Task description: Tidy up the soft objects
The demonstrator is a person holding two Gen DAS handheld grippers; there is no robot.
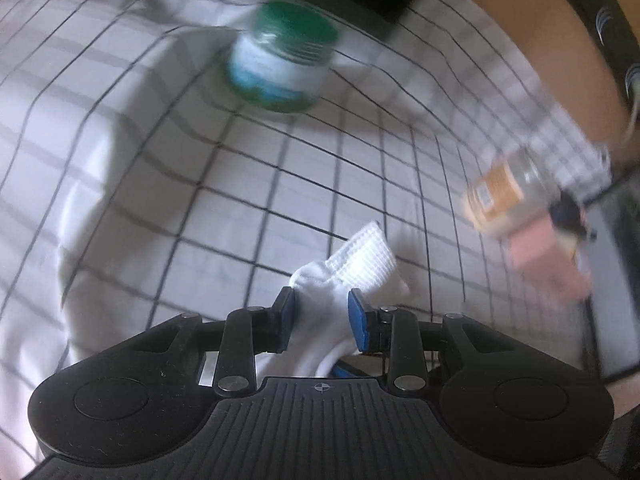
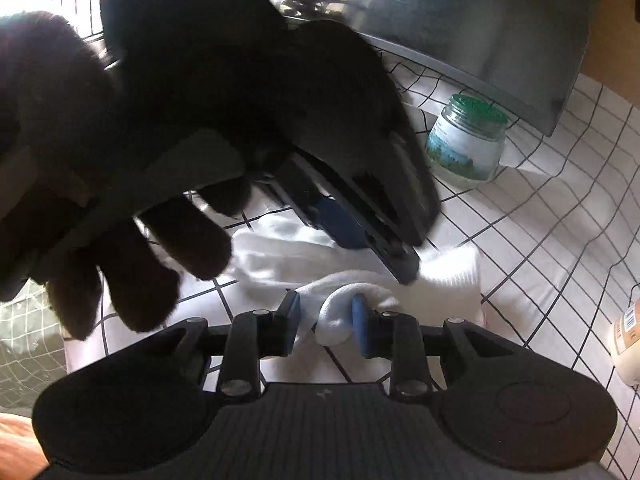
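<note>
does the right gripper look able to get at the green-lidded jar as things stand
Probably not yet. The right gripper is shut on the white sock, and the left gripper with its gloved hand crowds the space ahead. The jar itself stands clear on the checked cloth.

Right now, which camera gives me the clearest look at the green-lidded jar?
The right wrist view: the jar stands sharp and unobstructed on the checked cloth, label readable as a picture. In the left wrist view the same jar is in view but smeared by motion blur.

We see a white sock [image 2: 360, 272], ribbed cuff at right, lying crumpled lower centre on checked cloth.
</note>
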